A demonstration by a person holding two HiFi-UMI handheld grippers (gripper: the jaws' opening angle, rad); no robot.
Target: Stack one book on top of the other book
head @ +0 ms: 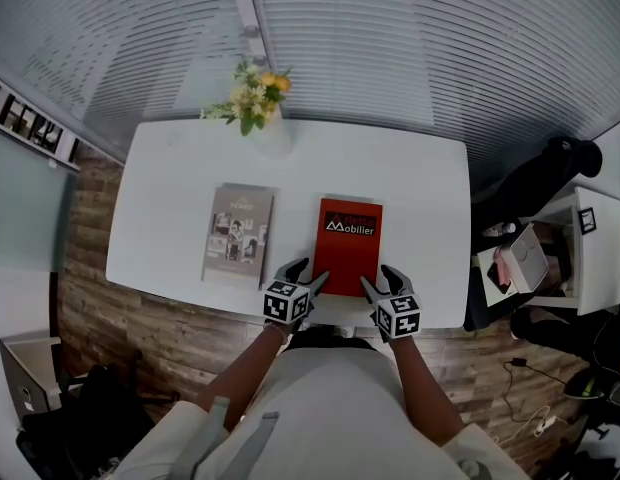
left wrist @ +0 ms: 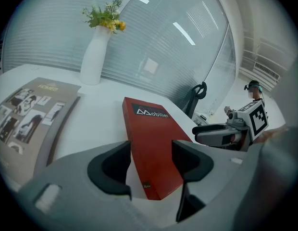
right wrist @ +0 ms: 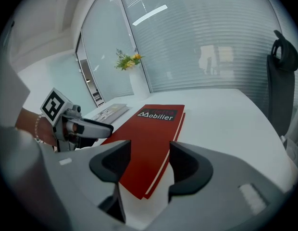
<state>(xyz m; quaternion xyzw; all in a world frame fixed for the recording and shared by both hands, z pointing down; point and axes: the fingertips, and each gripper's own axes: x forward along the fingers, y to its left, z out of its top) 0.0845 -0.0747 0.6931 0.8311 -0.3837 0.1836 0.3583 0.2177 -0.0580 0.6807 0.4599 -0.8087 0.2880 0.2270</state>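
Left tongs [head: 308, 276], right tongs [head: 382, 278] at near edge of white tabletop [head: 420, 193]. Both spread wide, gripping nothing. Near corners of red book [head: 347, 243] show between jaws, pads clear of it. Red book flat on tabletop; black label reads "Mobilier" in white. Grey book [head: 238, 235] flat to its left, apart; photos on cover, title unreadable. White vase [head: 270, 133] with yellow flowers at far edge. Wood-plank floor [head: 140, 323]; blinds [head: 410, 48] behind; black chair [head: 535, 183] at right.
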